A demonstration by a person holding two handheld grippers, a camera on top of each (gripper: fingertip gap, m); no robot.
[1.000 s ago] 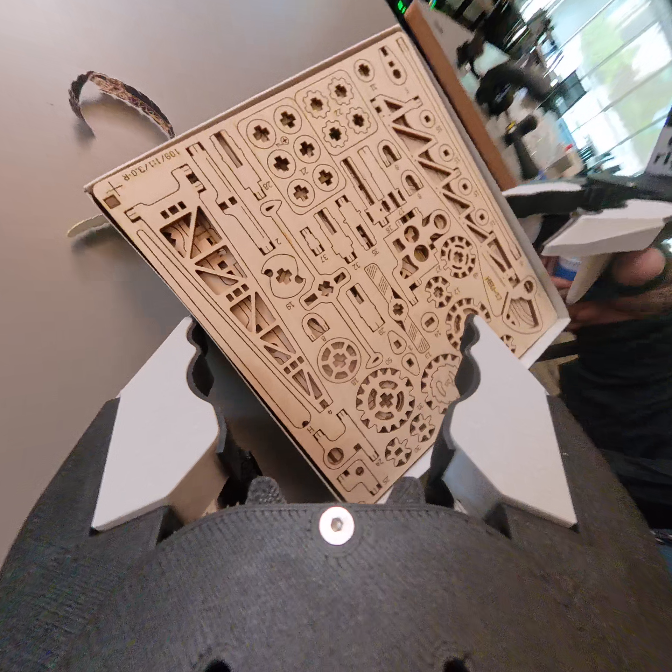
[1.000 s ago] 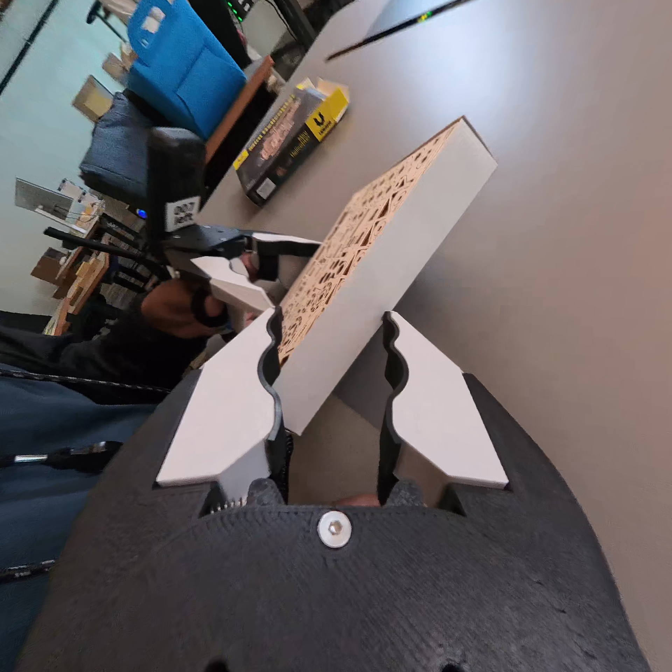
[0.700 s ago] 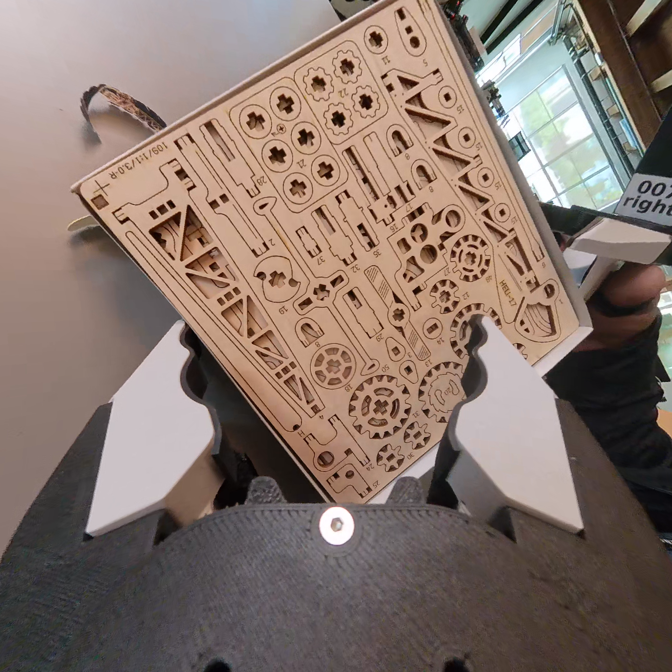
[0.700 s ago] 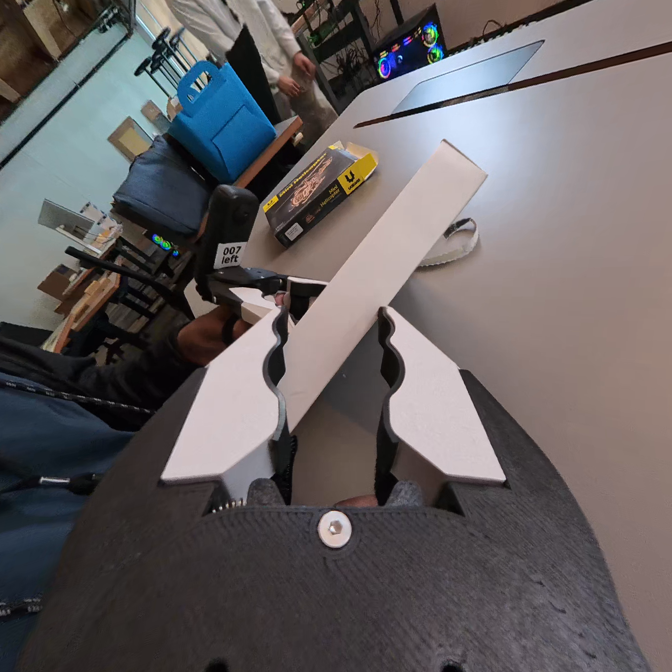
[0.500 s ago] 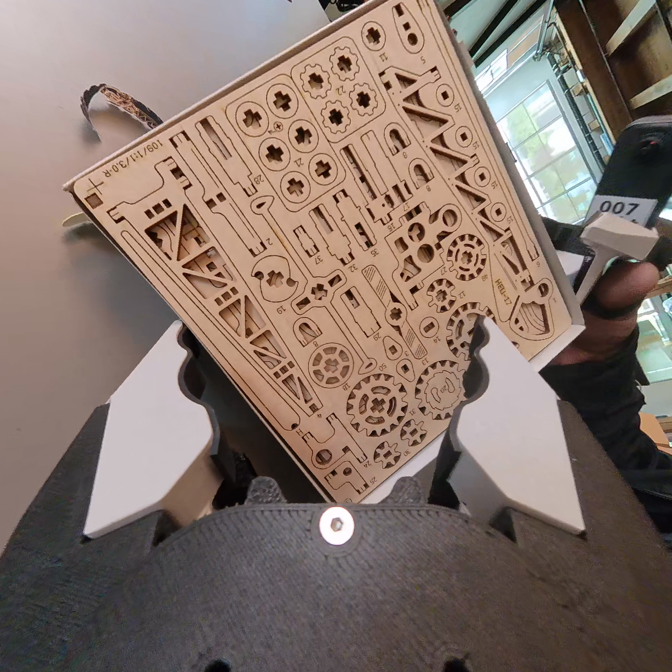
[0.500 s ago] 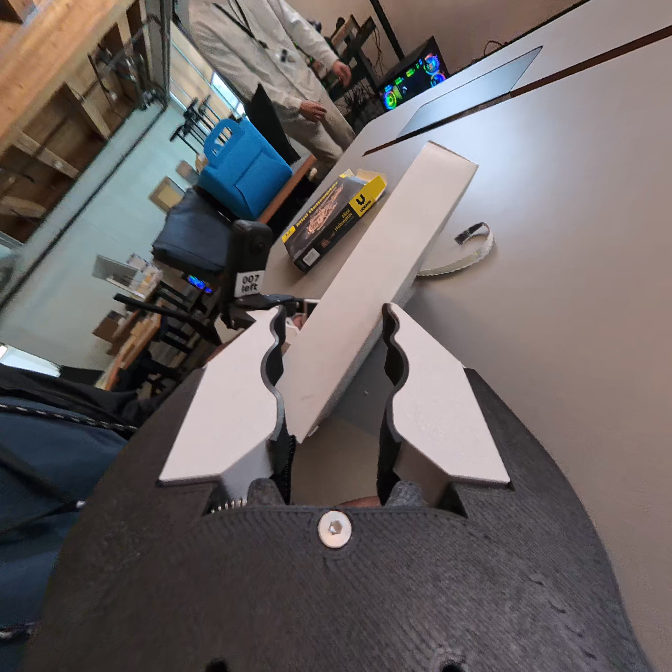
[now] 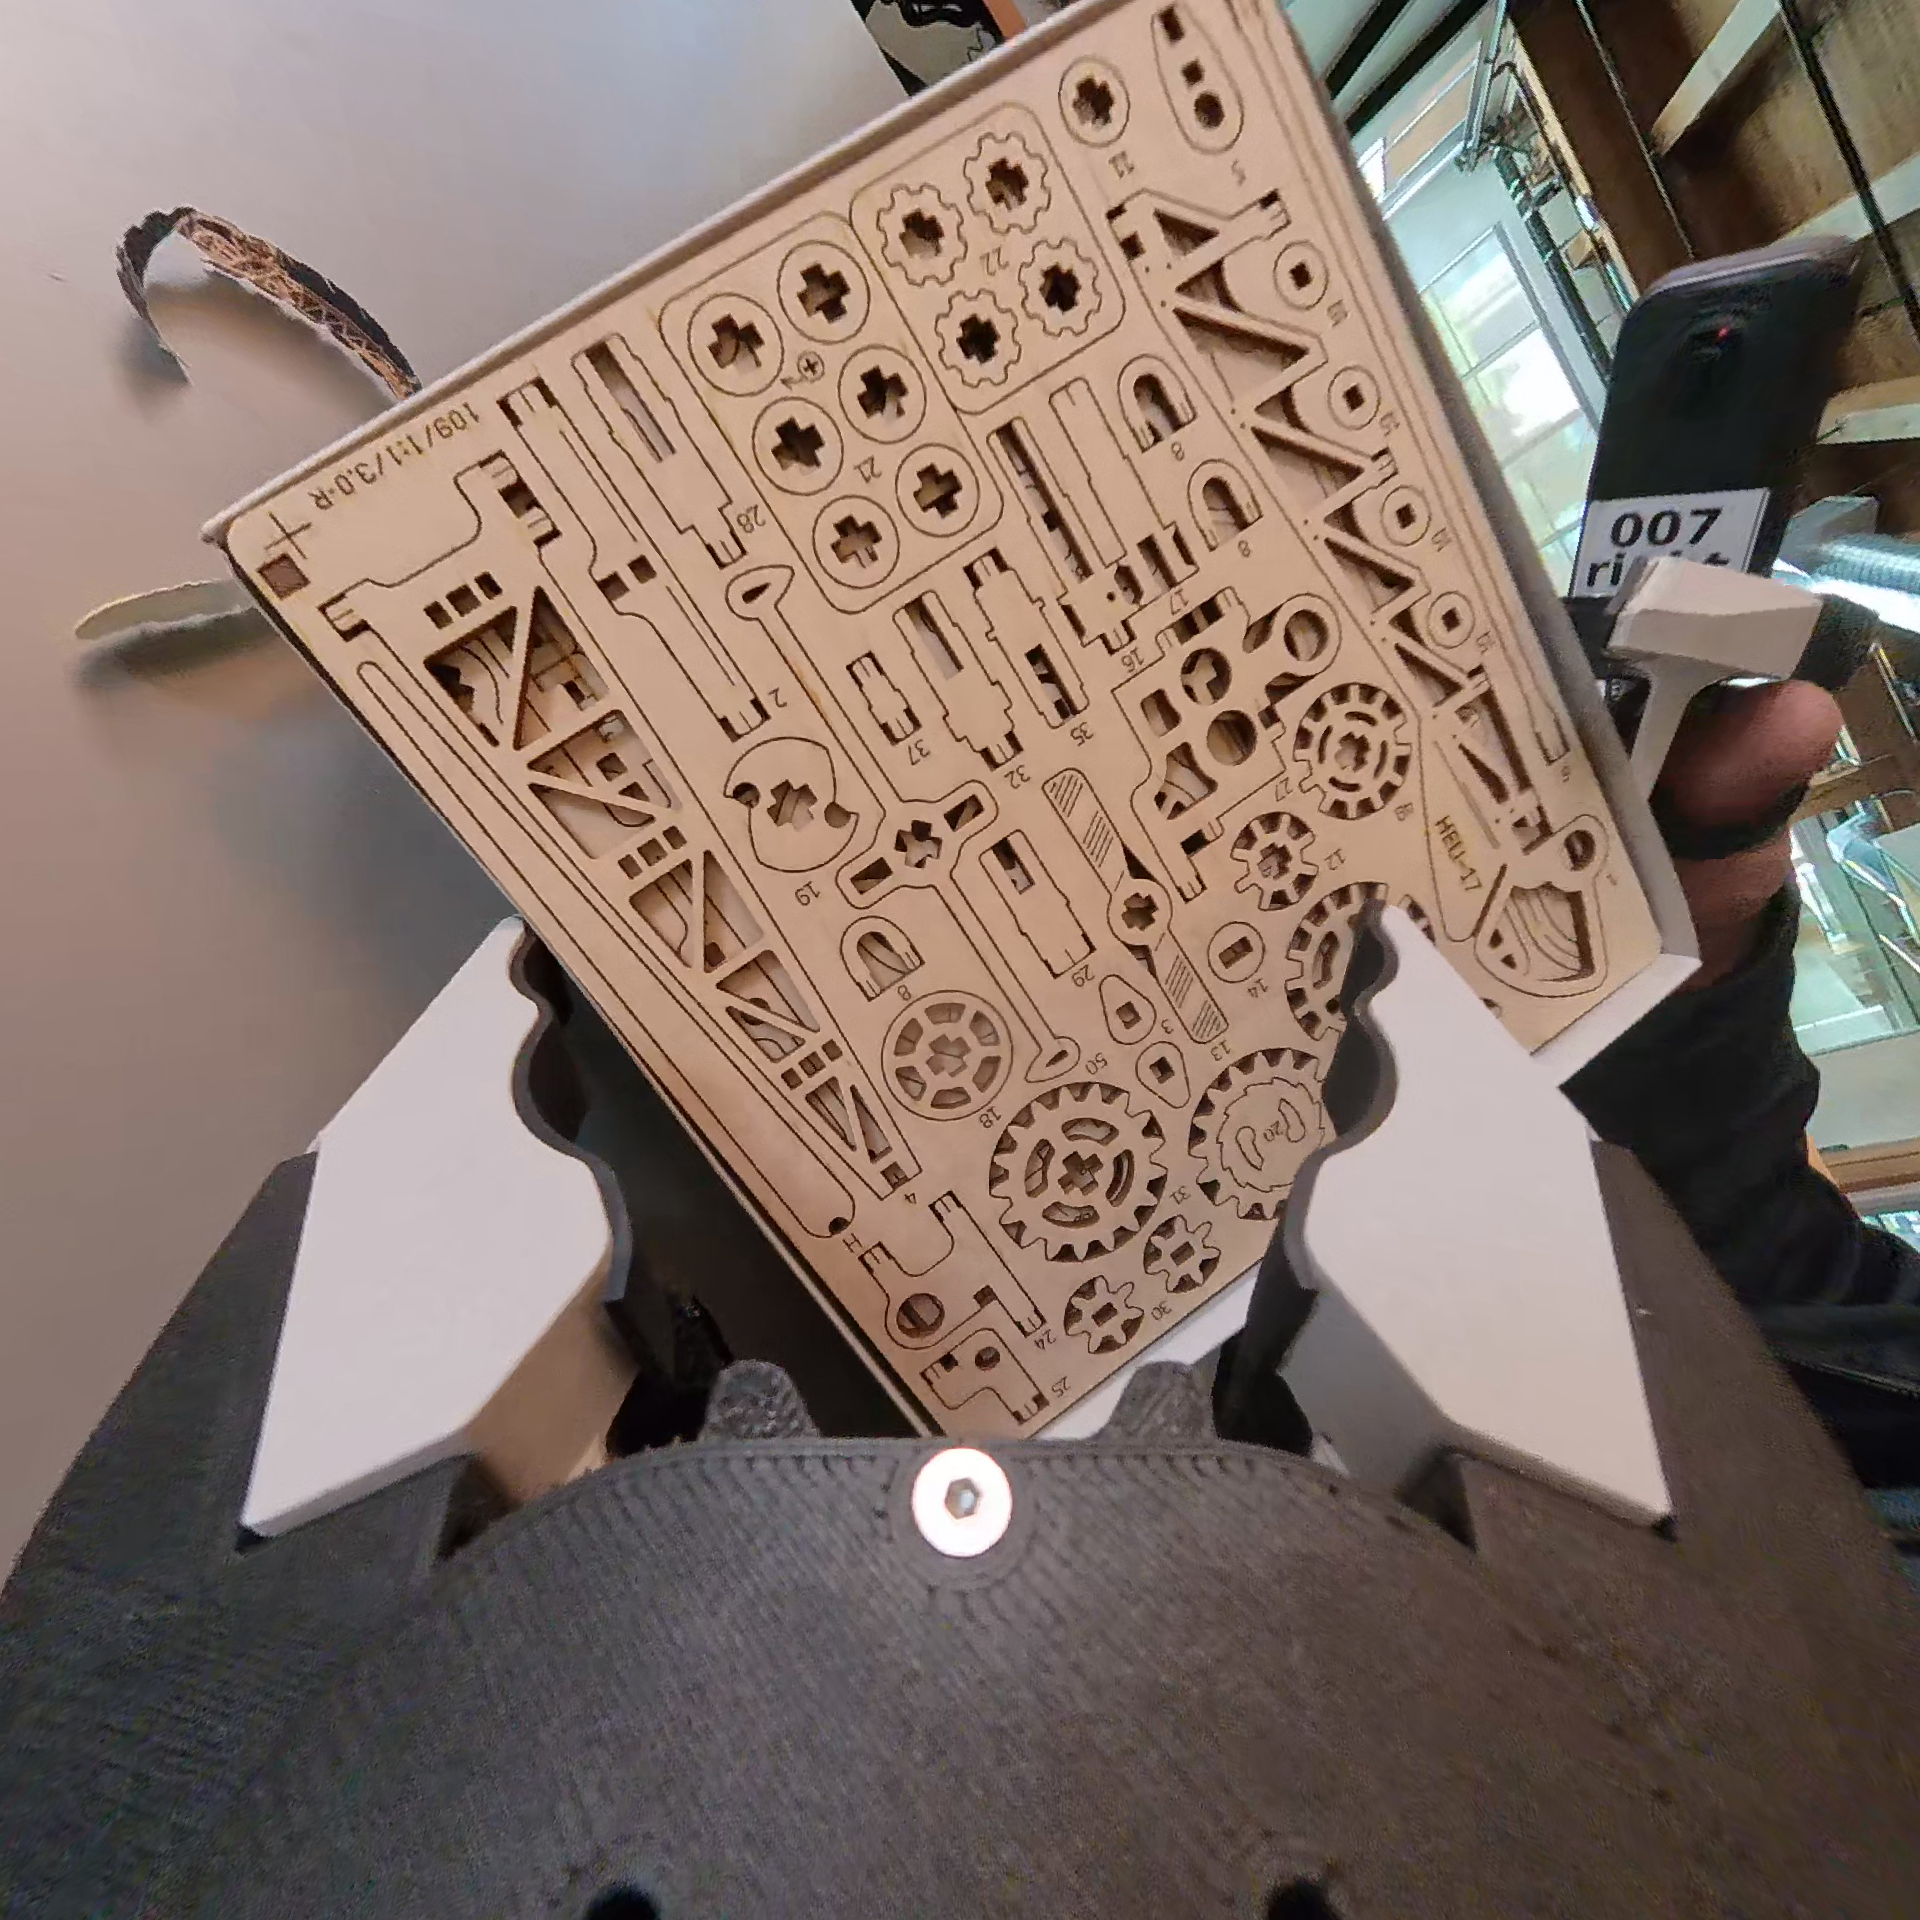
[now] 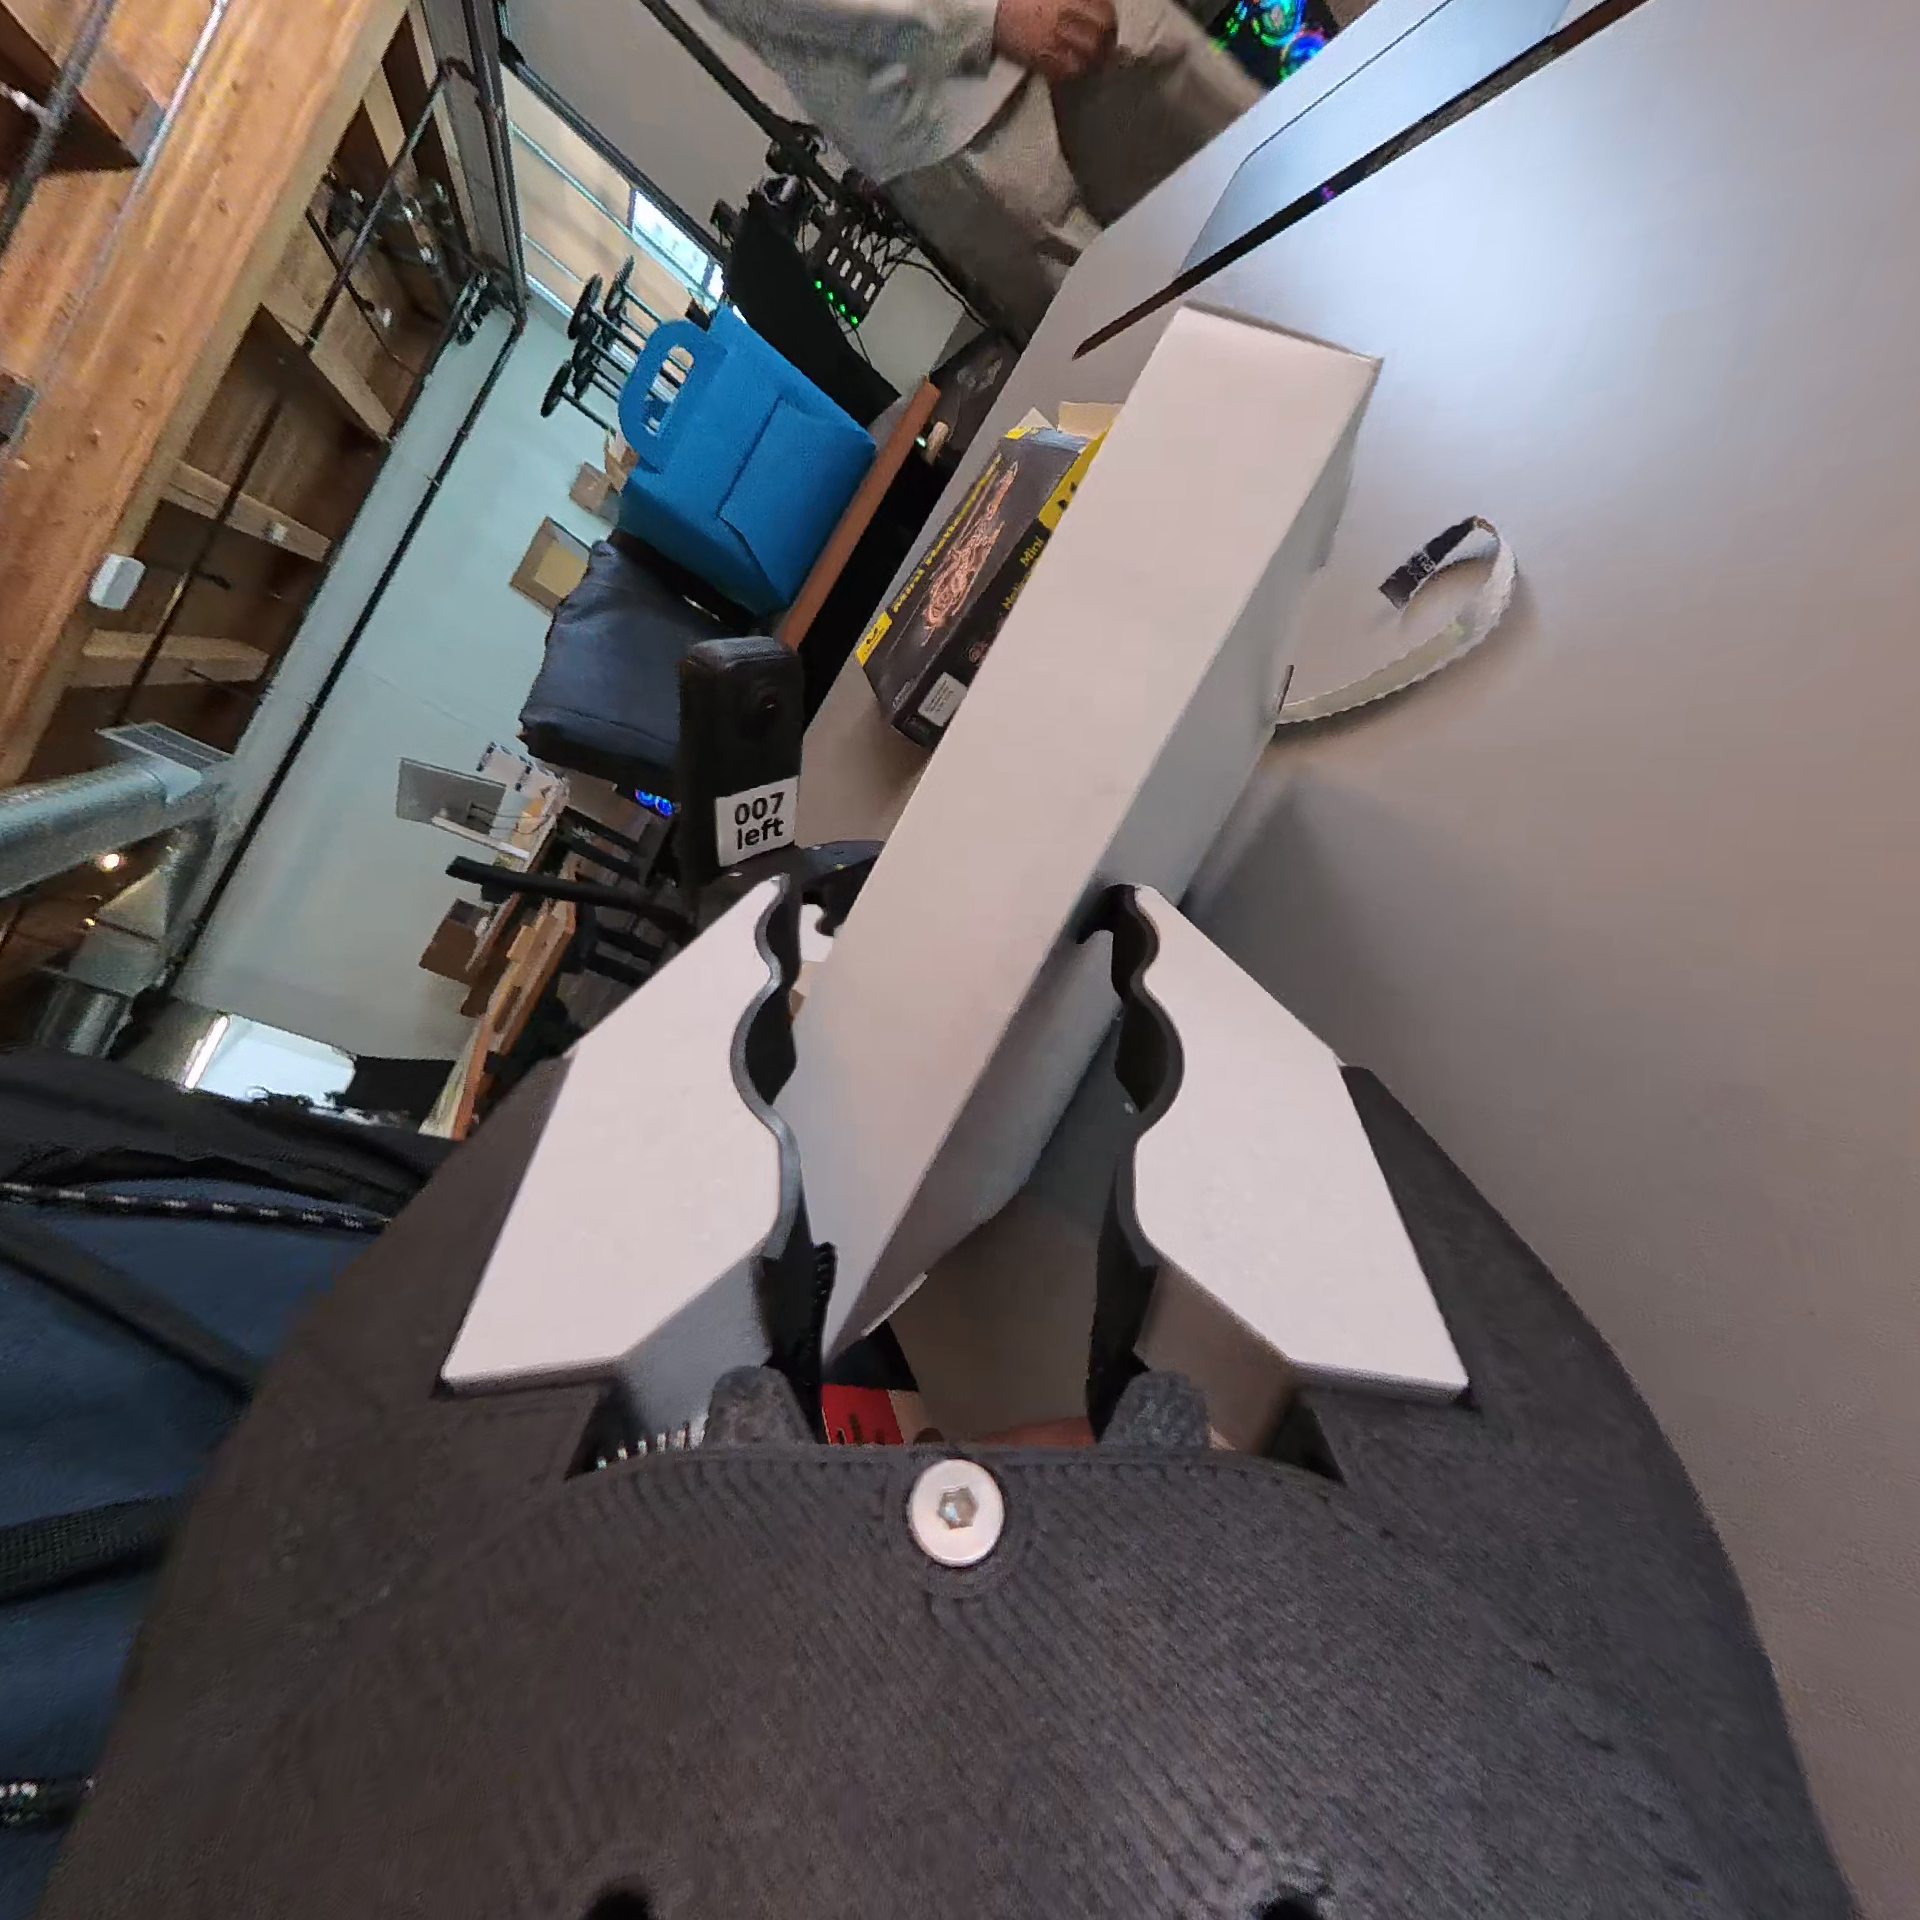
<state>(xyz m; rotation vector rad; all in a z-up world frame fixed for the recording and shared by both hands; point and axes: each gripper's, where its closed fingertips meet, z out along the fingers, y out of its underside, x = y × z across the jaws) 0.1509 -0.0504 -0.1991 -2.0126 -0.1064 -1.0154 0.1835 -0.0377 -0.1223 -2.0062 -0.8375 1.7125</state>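
A shallow white box [image 7: 1600,1023] filled with a laser-cut wooden parts sheet [image 7: 935,623] is held tilted above the grey table [image 7: 156,831]. My left gripper [image 7: 951,935] is shut on its near corner, one finger under the box and one over the sheet. My right gripper [image 8: 951,904] is shut on the box's plain white side wall [image 8: 1091,727] at the opposite corner. The right gripper's white finger [image 7: 1714,634] shows past the box's right edge in the left wrist view. The left gripper's black camera post [image 8: 743,727] shows beyond the box in the right wrist view.
A torn cardboard strip [image 7: 260,270] lies on the table behind the box, also in the right wrist view [image 8: 1444,613]. A black and yellow carton [image 8: 966,582] lies near the table's edge. A blue bag [image 8: 738,457] and a standing person [image 8: 935,83] are beyond.
Both grippers have lifted and tilted the box more steeply. The right wrist view now shows only the white side wall, not the wooden sheet. Both grips are unchanged.
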